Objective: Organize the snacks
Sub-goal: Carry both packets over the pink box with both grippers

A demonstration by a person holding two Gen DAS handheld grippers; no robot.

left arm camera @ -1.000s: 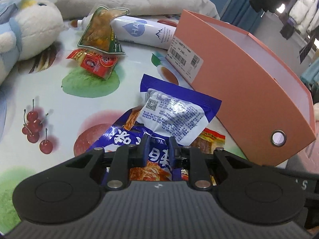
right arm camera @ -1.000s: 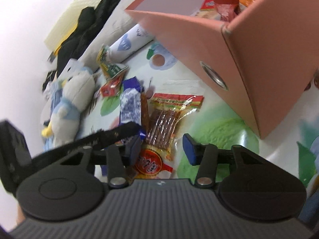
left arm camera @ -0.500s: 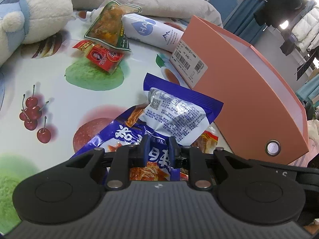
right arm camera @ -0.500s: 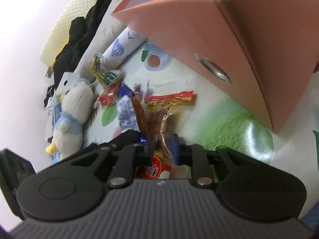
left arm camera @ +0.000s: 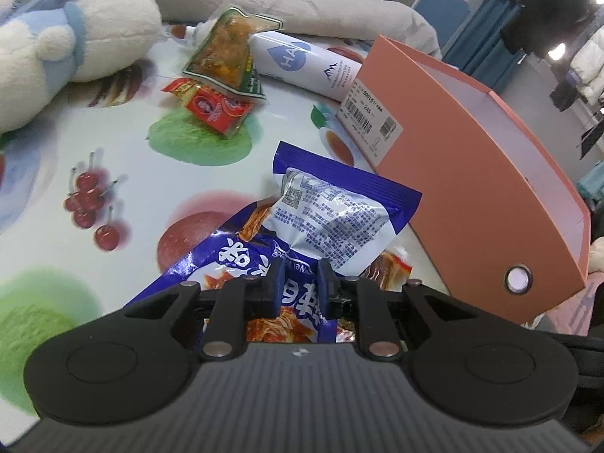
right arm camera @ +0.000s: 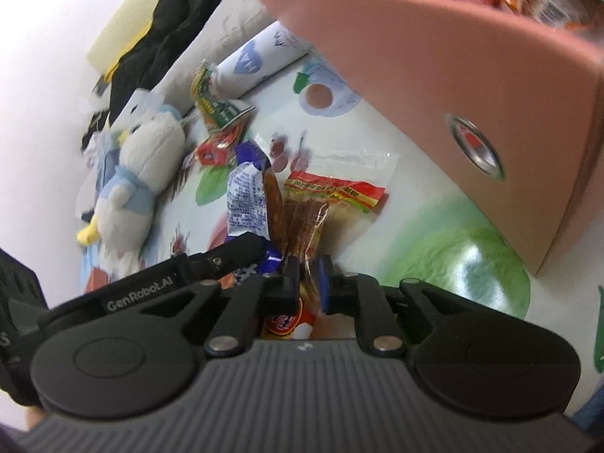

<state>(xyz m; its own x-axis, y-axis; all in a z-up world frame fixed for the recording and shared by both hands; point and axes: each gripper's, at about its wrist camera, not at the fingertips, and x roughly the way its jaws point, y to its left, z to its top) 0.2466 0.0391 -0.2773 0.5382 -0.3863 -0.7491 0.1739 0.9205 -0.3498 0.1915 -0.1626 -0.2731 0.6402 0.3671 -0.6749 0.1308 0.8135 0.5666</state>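
Right now the left gripper (left arm camera: 298,279) has its blue pads clamped narrow on the near edge of a blue snack bag (left arm camera: 264,260) with big white characters, bag lying flat on the fruit-print tablecloth (left arm camera: 124,173), long axis running away from the gripper toward the pink box (left arm camera: 472,188). A white-and-blue packet (left arm camera: 332,222) with a QR code and dense blue small print sits on top of it, pointing the same way.

The right gripper (right arm camera: 306,268) has just closed down and now pinches the near end of a clear packet of brown sticks (right arm camera: 321,204), red-yellow header at the far end, long axis pointing up toward the box wall (right arm camera: 434,75); the packet lies beside the blue bag.

Box label shows barcodes and "245"; a metal ring hole sits in its front face. "GenRobot.AI" reads on the left gripper's arm in the right wrist view. Snacks already in the box are blurred.

Around: white tube (left arm camera: 309,64) with a blue heart logo "HA...", green-edged pouch (left arm camera: 226,56), small red packet (left arm camera: 211,107), plush duck (left arm camera: 64,49), grey pillow (left arm camera: 287,3). Box stands just right of both packets.
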